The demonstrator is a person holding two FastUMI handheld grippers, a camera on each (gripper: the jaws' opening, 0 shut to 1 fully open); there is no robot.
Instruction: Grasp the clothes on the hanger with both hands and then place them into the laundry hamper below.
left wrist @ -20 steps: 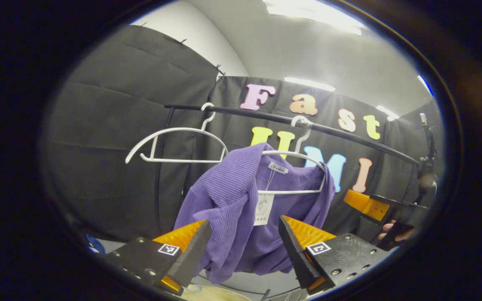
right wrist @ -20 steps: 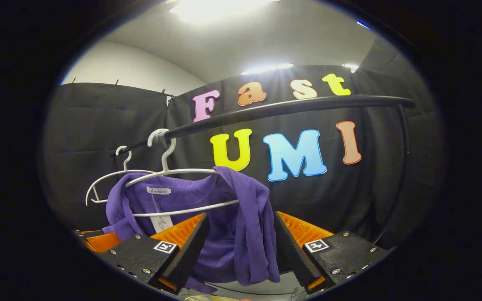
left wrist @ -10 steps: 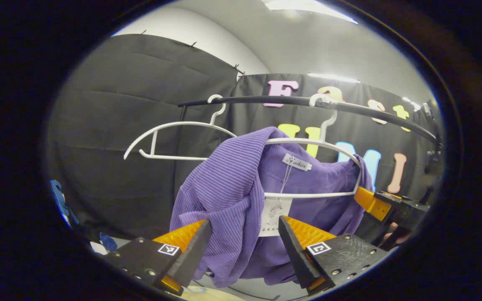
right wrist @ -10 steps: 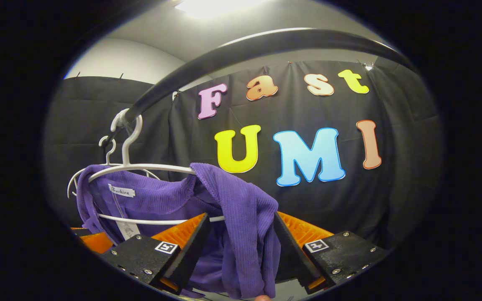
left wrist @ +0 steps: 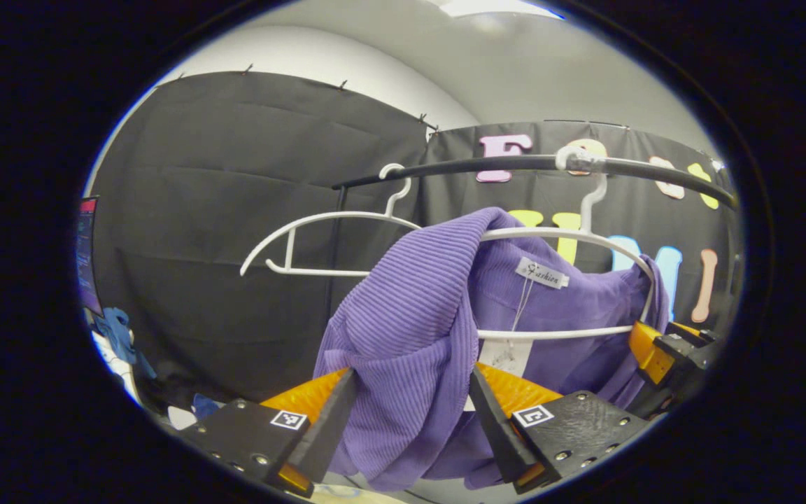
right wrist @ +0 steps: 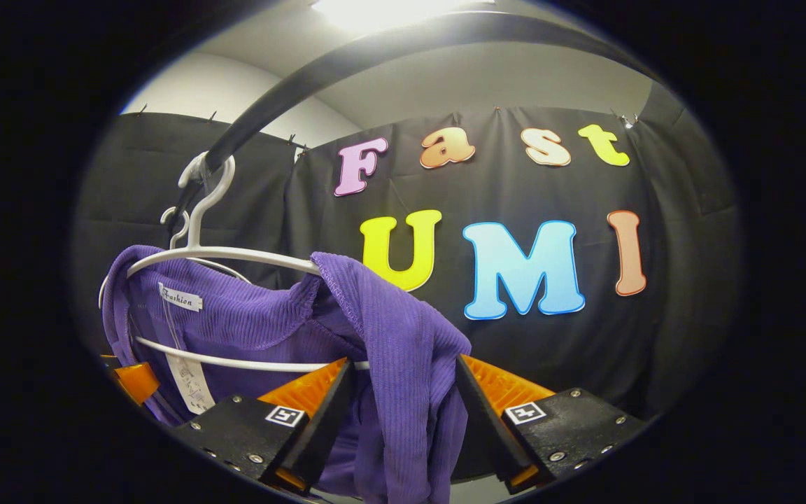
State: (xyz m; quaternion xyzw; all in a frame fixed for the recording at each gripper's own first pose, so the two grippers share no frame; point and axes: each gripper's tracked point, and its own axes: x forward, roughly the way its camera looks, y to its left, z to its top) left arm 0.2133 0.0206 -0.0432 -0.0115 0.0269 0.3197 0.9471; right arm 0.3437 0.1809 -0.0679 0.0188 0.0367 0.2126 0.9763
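Observation:
A purple ribbed garment (left wrist: 410, 329) hangs on a white hanger (left wrist: 571, 238) from a black rail (left wrist: 487, 164). My left gripper (left wrist: 411, 378) is open, and the garment's draped shoulder fold lies between its fingers. In the right gripper view the same garment (right wrist: 403, 336) hangs on its hanger (right wrist: 221, 253) under the rail (right wrist: 347, 70). My right gripper (right wrist: 403, 367) is open too, its fingers standing on either side of the other shoulder fold. Each view also shows the other gripper beyond the garment: the right gripper (left wrist: 662, 350) and the left gripper (right wrist: 130, 378).
An empty white hanger (left wrist: 319, 238) hangs on the rail to the left of the garment, and its hook (right wrist: 173, 222) peeks out behind the loaded hanger. Blue items (left wrist: 117, 329) lie low at the left by the booth wall.
Both grippers have moved closer to the garment, so each shoulder fold now sits deeper between the fingers. The fingers stay as wide apart as before.

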